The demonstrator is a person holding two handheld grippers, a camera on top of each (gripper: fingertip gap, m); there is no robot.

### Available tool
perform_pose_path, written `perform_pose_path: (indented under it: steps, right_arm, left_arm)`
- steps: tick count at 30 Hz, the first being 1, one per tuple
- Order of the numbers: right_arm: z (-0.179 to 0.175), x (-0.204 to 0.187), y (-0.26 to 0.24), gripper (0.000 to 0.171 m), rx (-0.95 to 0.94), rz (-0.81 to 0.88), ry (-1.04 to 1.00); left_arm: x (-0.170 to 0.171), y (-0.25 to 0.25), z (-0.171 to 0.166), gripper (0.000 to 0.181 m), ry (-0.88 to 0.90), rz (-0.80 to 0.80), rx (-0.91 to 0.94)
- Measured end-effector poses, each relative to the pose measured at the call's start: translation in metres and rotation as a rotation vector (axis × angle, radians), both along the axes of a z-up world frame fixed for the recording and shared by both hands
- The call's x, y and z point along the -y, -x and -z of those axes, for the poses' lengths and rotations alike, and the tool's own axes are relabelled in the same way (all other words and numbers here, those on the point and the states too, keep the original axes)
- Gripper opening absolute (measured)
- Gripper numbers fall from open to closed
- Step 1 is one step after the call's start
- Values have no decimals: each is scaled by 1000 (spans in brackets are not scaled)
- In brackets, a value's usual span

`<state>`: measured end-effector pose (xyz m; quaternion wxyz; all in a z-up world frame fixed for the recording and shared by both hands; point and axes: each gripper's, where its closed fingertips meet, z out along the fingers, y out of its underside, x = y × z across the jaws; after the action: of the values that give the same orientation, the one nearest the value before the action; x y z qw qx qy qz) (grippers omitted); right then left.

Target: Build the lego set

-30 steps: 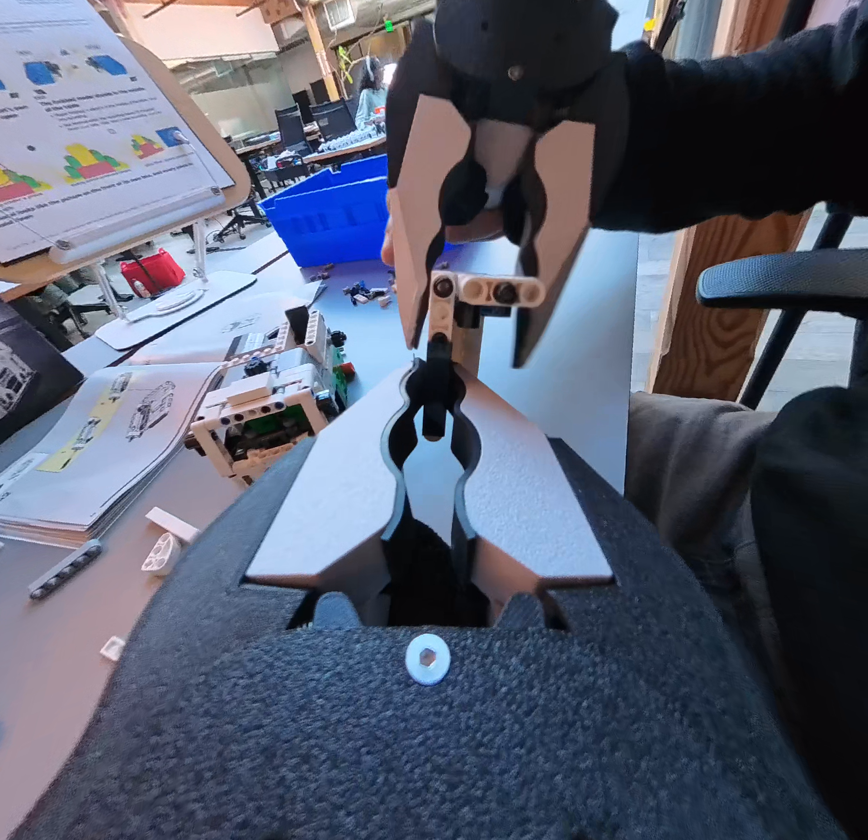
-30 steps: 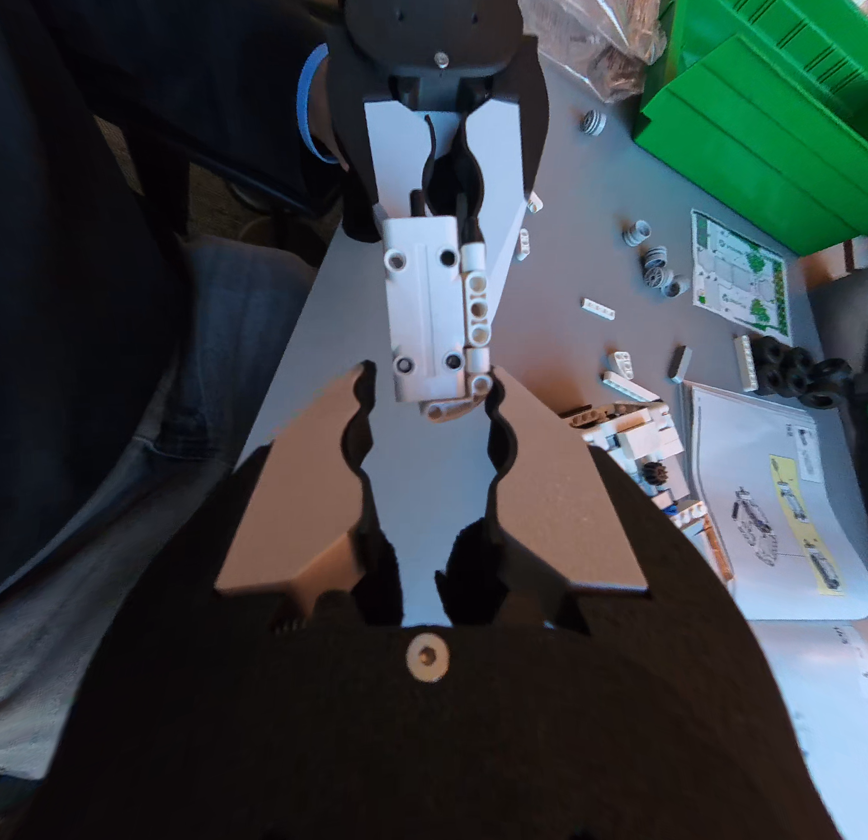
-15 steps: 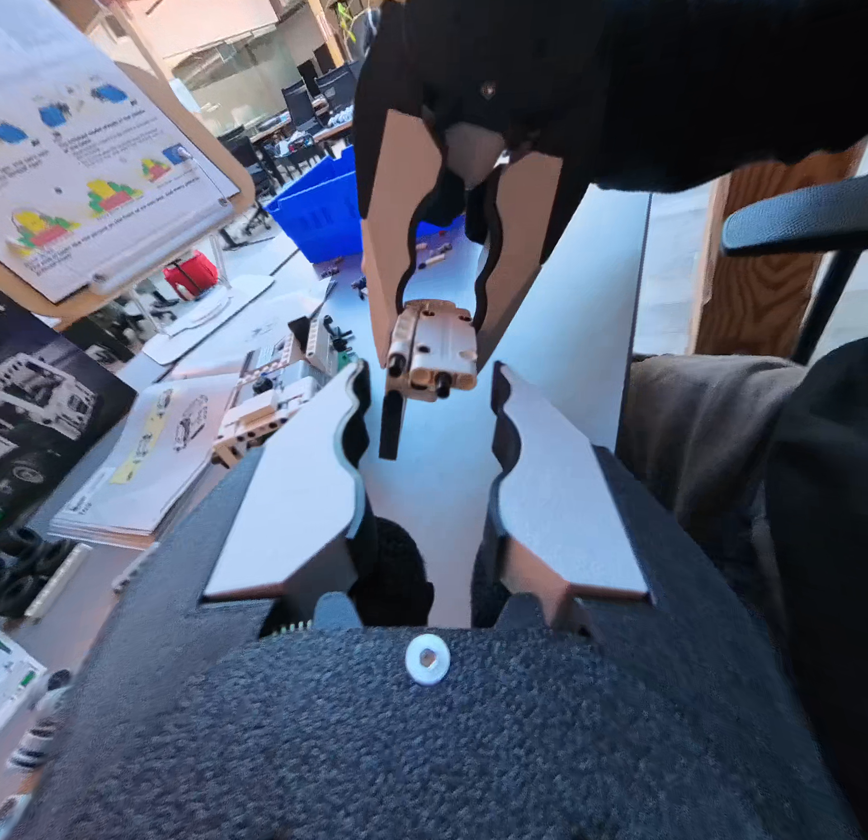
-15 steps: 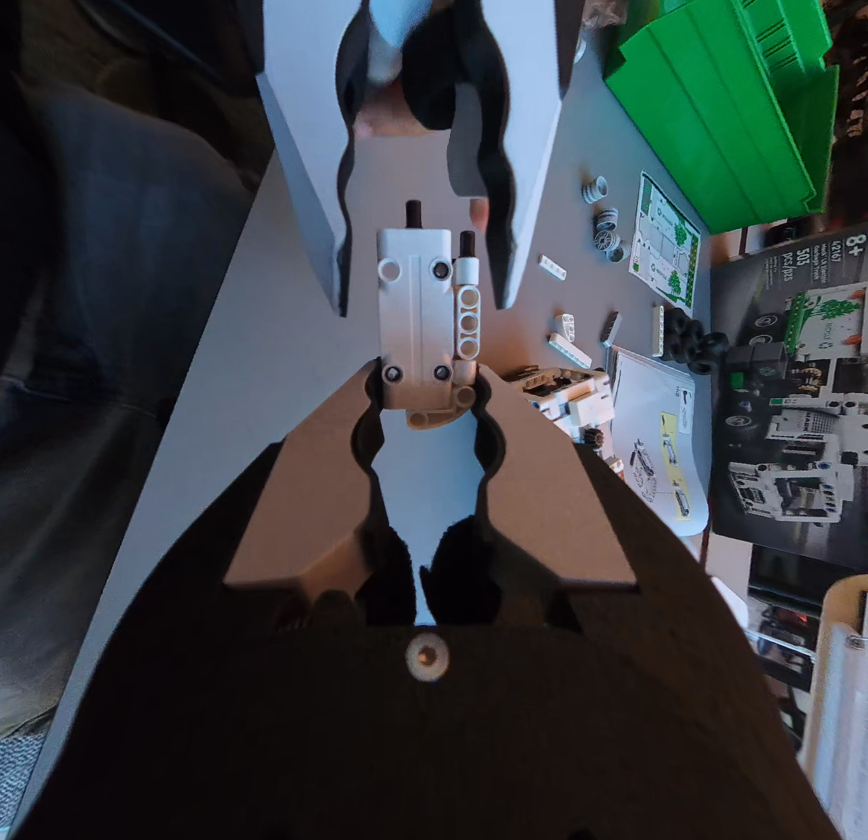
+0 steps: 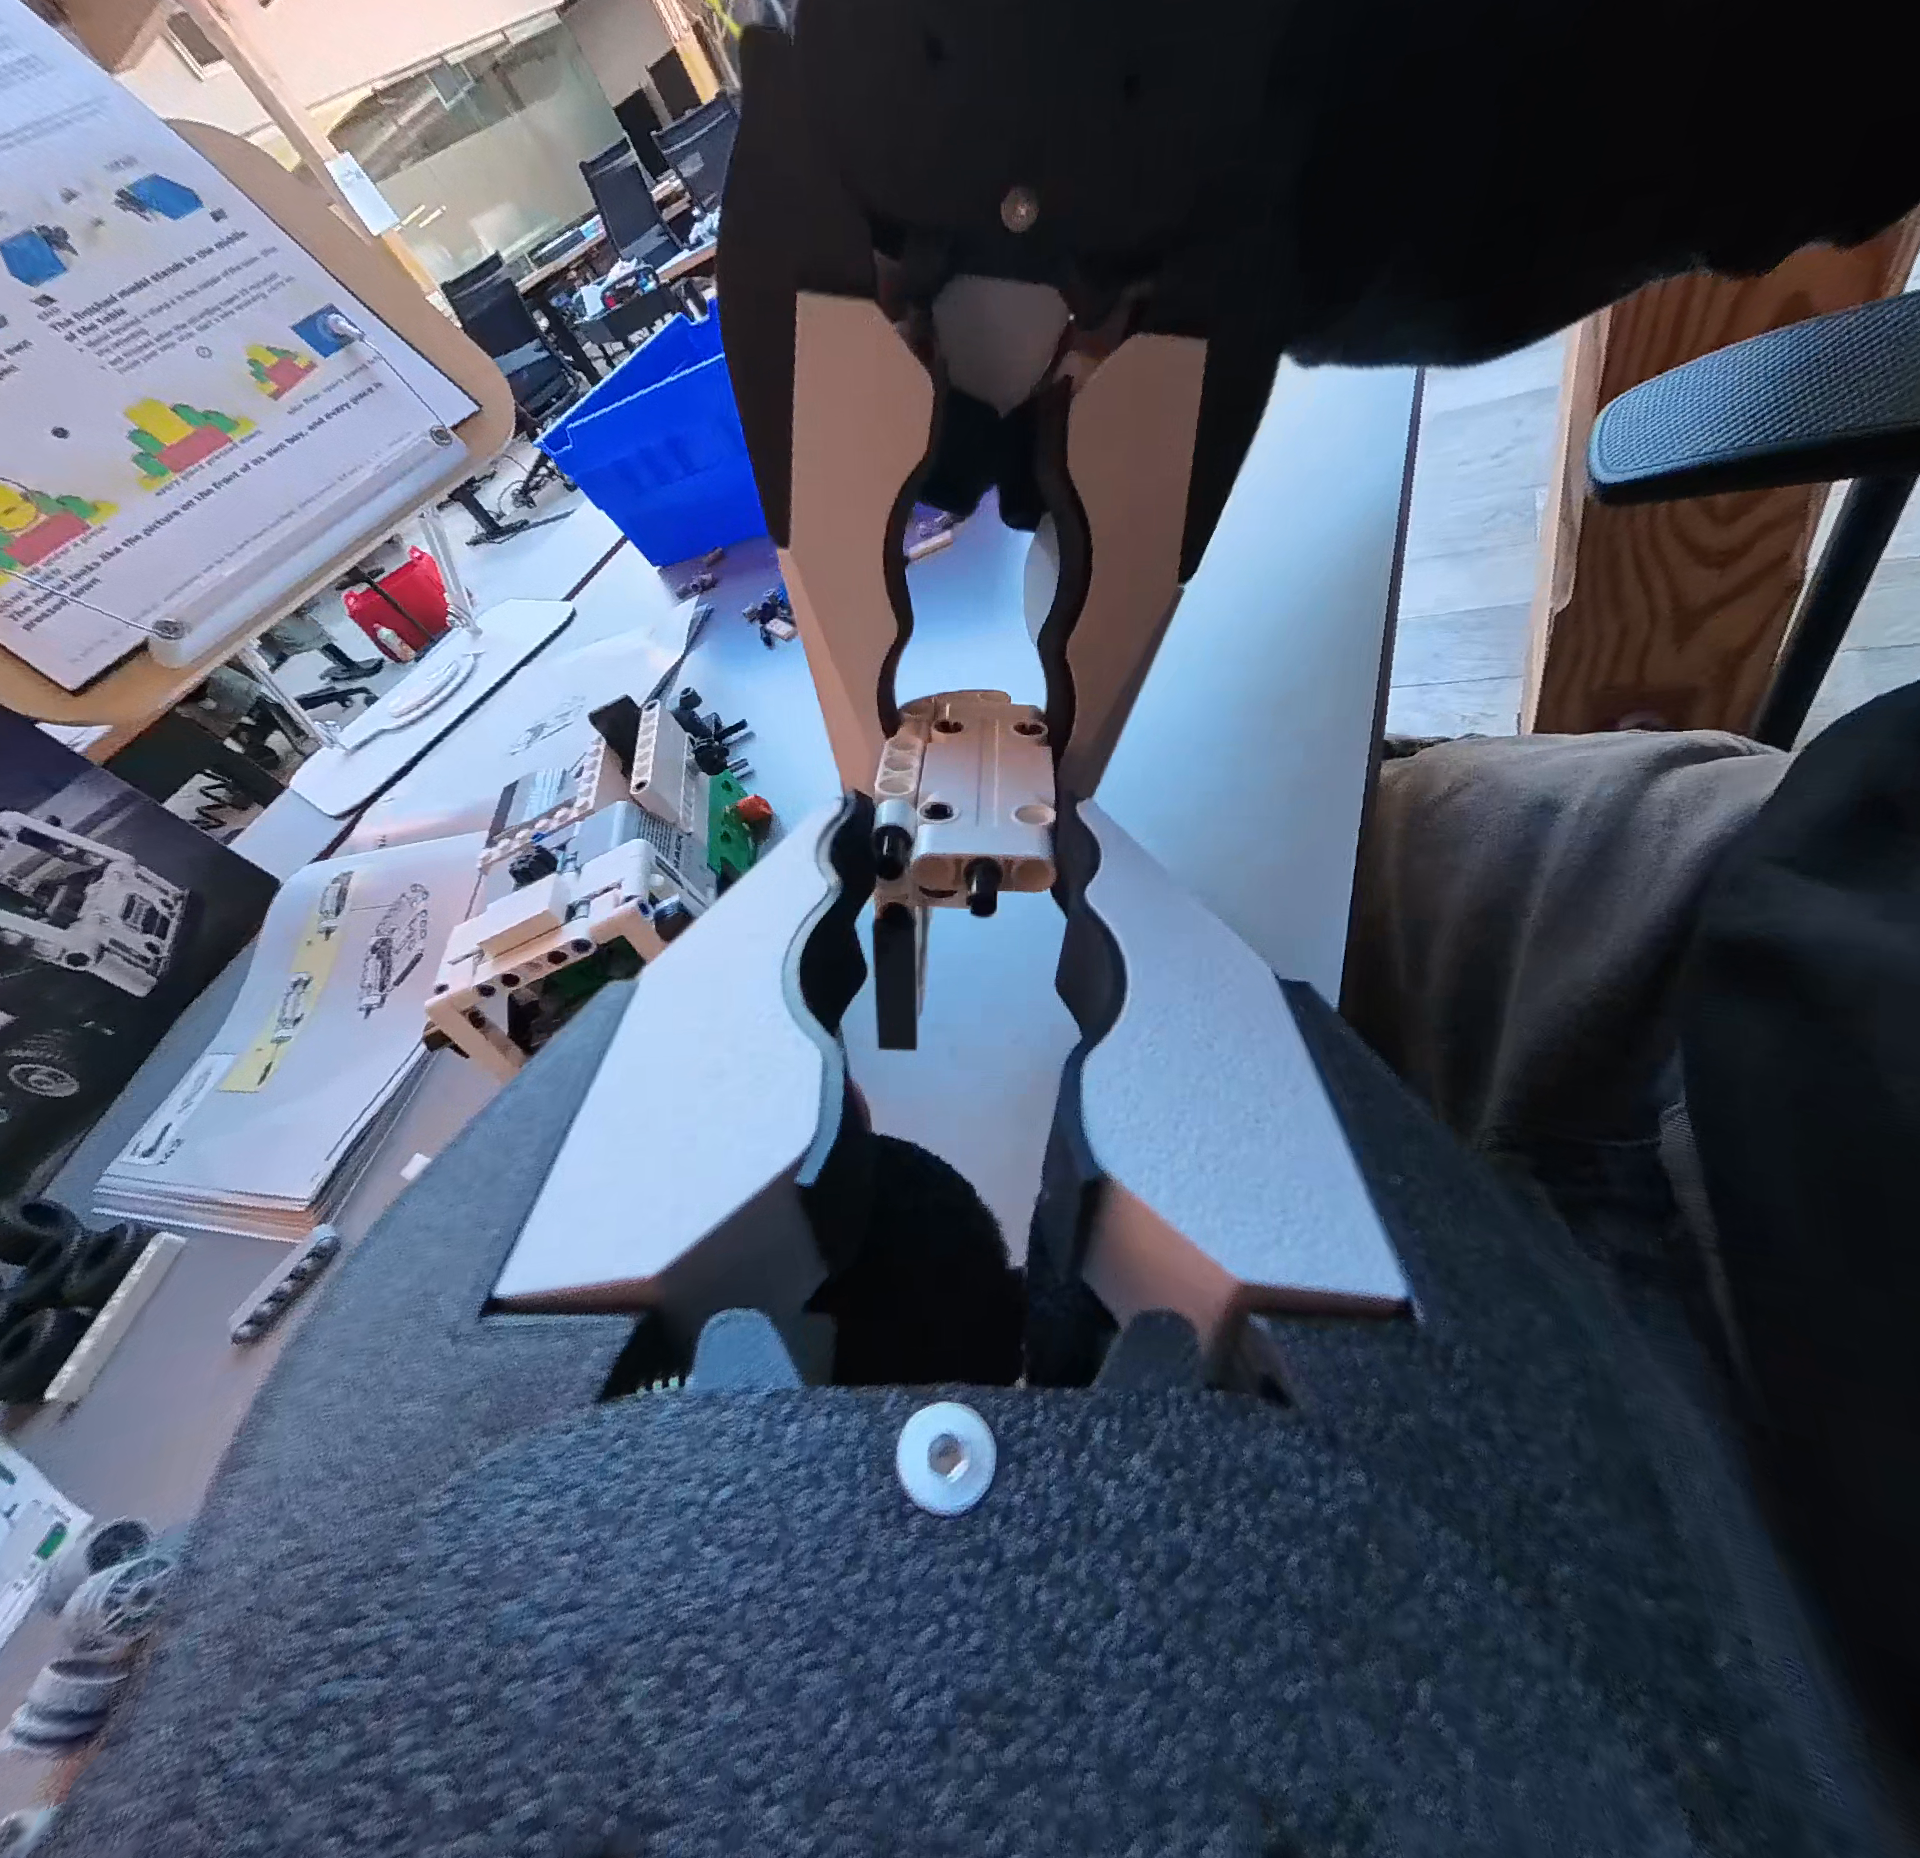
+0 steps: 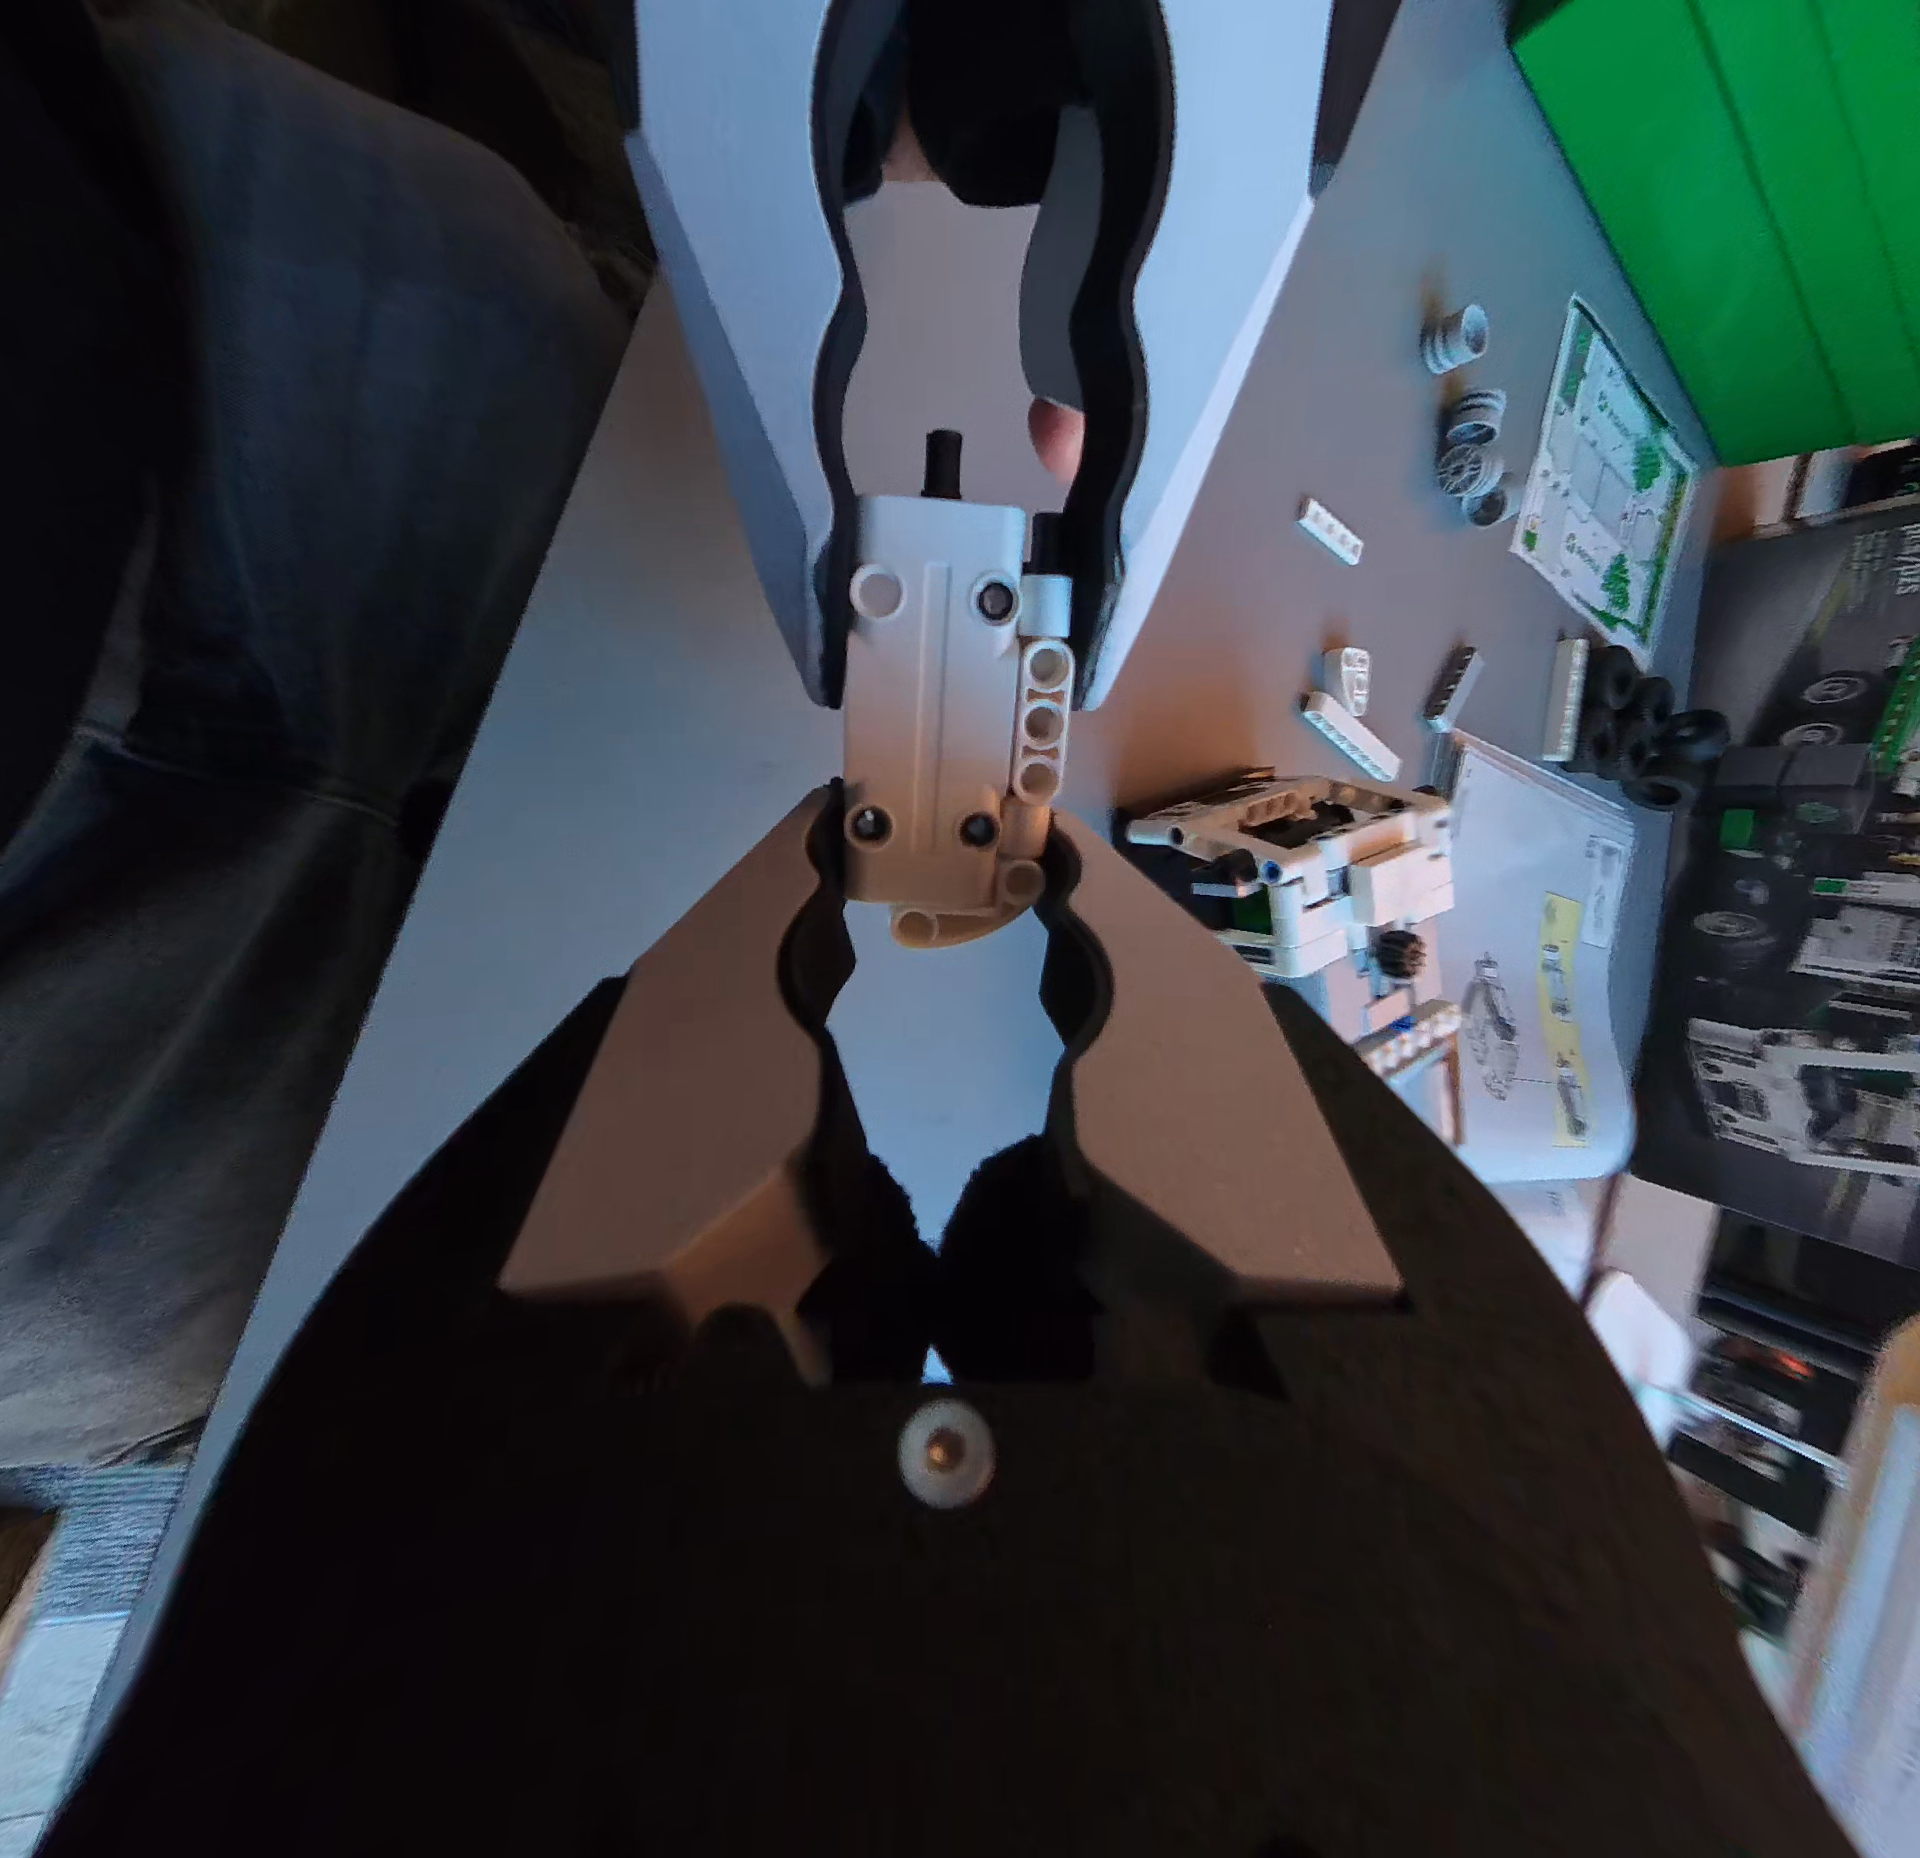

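Currently, I am gripping a white pinned lego panel assembly [image 6: 940,759] midair in my right gripper [image 6: 940,852]. My left gripper [image 5: 961,852] is standing apart around its far end; I should be closing squarely, clear of the black pins.

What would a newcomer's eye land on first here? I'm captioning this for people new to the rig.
First, the white lego sub-assembly in mid-air above the table edge, with the right gripper clamped on its near end and the left gripper closing around its far end. Next, the bright green bins at the right wrist view's upper right, and the half-built white model by the open instruction booklet.
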<state>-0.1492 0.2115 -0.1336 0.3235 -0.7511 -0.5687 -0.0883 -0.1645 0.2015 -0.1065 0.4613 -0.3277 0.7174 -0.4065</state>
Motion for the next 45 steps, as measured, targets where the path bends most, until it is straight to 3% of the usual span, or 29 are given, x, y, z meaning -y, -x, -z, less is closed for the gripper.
perform_pose_path:
  steps: [6, 8, 11, 14, 17, 21, 29, 36, 41, 44, 45]
  right_arm:
    - [-10, 0, 7, 36, -203, 40, 49]
    - [-22, 2, 12, 44, -281, 16, 7]
    - [-40, 4, 24, 48, -463, -22, -16]
    - [-64, 3, 33, 37, -727, -46, -50]
    - [-75, 4, 38, 36, -868, -58, -83]
    - [-76, 6, 39, 35, -974, -60, -75]
    - [-71, 14, 37, 34, -953, -95, -34]
    - [-70, 7, 31, 34, -1061, -51, 13]
    - [-66, -4, 17, 35, -1327, 97, 233]
    - [-72, -5, 13, 35, -1509, 129, 316]
    - [-75, -6, 11, 35, -1562, 149, 328]
  left_arm:
    - [0, 1, -13, 33, 67, -3, 52]
    - [-3, 3, -20, 33, 67, -12, 101]
    - [-2, 10, -37, 33, 218, 36, 155]
    - [0, 14, -48, 33, 390, 105, 189]
    - [1, 17, -56, 33, 469, 140, 211]
    - [3, 18, -56, 33, 530, 173, 209]
    - [10, 15, -51, 33, 577, 207, 168]
    - [4, 11, -50, 34, 677, 197, 131]
    - [-6, 3, -31, 37, 675, 145, 26]
    - [-2, -3, -24, 27, 713, 130, -46]
    - [-5, -6, -22, 14, 726, 100, -54]
